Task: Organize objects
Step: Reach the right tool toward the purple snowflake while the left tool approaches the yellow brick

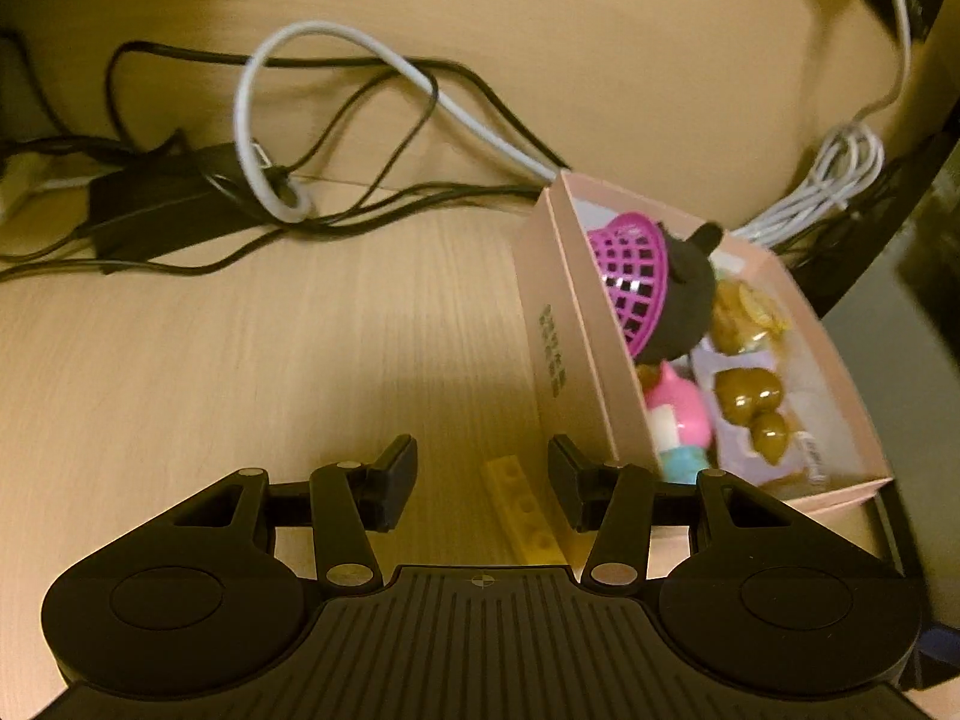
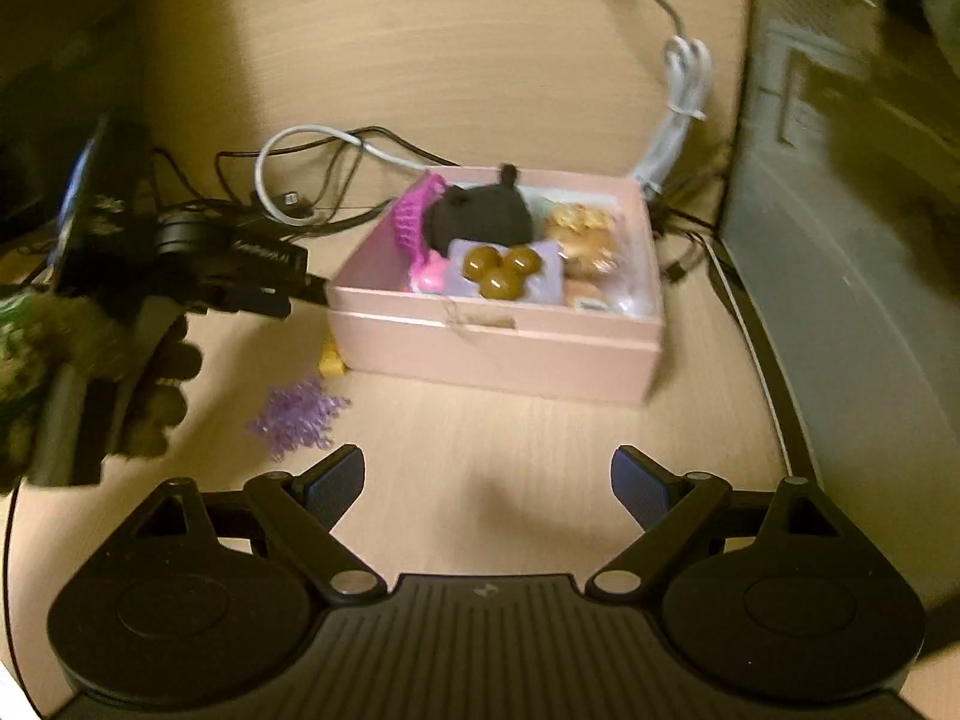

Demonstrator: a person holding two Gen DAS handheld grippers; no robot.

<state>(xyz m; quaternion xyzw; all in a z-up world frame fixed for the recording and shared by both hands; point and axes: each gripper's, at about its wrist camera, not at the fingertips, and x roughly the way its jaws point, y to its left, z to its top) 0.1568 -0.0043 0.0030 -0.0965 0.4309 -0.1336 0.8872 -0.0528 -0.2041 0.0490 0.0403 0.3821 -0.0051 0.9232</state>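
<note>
From the left wrist, the left gripper (image 1: 483, 483) hangs with jaws apart over a yellow brick (image 1: 525, 510) lying beside the pink box (image 1: 555, 354), already well filled (basket, plush, toys). From the right wrist, the right gripper (image 2: 487, 492) is spread wide and empty; purple bands (image 2: 297, 414) remain loose on the cable-strewn wooden desk (image 2: 480, 60).
</note>
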